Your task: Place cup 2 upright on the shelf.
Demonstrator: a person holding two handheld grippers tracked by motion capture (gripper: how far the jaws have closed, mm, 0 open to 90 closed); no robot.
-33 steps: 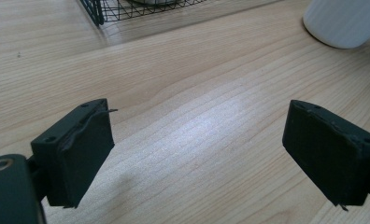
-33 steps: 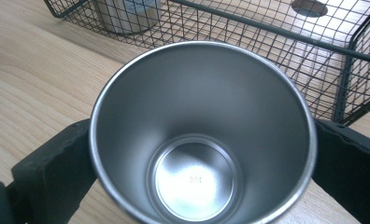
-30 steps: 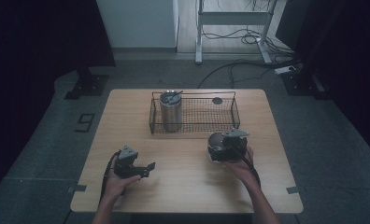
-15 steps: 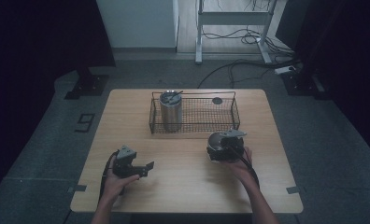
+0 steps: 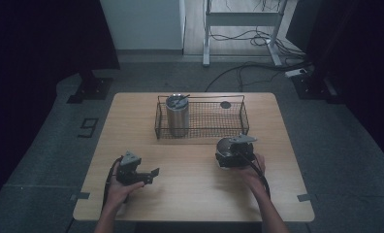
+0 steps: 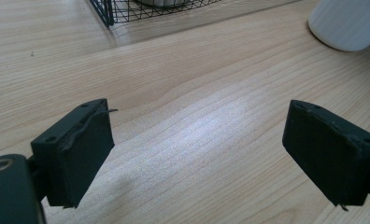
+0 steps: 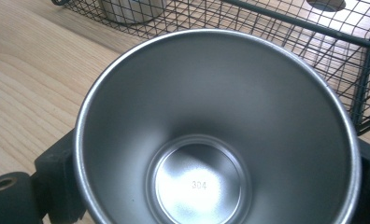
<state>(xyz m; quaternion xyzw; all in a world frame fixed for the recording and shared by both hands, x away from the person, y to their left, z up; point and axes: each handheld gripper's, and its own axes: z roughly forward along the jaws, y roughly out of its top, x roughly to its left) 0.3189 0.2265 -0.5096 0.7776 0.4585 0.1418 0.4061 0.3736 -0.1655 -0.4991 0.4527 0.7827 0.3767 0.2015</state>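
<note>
An open stainless steel cup (image 7: 216, 135) stands upright on the wooden table (image 5: 190, 194), just in front of the wire basket (image 5: 200, 103). My right gripper (image 5: 229, 154) has it between its jaws, which have just been closing; the pads press on its sides. In the right gripper view I look down into the cup, a black jaw at each side of my right gripper (image 7: 211, 182). My left gripper (image 5: 153, 175) rests at the front left, pointing right. In its own view my left gripper (image 6: 197, 149) stands open over bare wood.
The black wire basket holds a tall steel tumbler (image 5: 176, 119) with a lid at its left end and a small dark disc (image 5: 225, 104) at its back right. A white ribbed round object (image 6: 346, 23) sits far off in the left gripper view.
</note>
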